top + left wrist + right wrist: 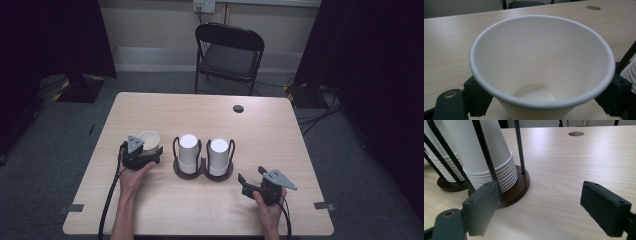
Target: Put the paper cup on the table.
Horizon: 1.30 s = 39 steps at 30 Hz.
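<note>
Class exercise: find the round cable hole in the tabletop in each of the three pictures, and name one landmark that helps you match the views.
High view: cable hole near the table's far edge, right of centre.
Left gripper view: top right corner, beyond the held paper cup.
Right gripper view: upper right of centre.
Shared landmark: the cup holder's black wire rod.

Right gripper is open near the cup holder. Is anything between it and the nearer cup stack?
Only the holder's own black wire uprights, which ring the nearer cup stack. The table between the right gripper and the holder's wooden base is bare. The left gripper holds a separate paper cup on the far side.
</note>
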Each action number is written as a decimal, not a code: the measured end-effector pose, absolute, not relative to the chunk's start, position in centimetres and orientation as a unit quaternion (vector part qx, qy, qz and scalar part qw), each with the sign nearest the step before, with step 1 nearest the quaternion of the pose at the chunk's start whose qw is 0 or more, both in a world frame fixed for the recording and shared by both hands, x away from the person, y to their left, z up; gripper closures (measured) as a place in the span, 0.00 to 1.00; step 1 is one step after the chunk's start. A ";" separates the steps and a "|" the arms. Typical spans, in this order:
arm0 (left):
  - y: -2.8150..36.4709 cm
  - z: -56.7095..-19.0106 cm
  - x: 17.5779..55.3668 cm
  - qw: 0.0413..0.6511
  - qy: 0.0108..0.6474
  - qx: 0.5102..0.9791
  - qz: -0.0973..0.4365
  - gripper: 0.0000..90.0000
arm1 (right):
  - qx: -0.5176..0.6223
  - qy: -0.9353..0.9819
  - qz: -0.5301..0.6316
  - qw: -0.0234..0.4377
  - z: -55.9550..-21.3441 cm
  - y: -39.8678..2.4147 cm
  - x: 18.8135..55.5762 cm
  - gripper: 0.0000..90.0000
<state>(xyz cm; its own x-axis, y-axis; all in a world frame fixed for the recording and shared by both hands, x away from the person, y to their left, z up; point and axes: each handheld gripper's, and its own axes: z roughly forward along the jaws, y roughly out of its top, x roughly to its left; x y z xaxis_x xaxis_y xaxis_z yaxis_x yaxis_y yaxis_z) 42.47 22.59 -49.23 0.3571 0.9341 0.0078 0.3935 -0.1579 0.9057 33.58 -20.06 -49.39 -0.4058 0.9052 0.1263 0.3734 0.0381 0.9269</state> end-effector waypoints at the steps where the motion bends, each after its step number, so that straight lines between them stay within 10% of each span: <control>1: 22.6 -49.3 42.4 0.441 0.478 0.694 0.309 0.17 | 0.477 0.670 0.503 0.264 -49.4 -20.1 33.6 0.16; 39: 19.7 -47.6 31.8 0.502 0.449 0.674 0.304 0.20 | 0.479 0.664 0.509 0.267 -49.4 -20.2 33.6 0.17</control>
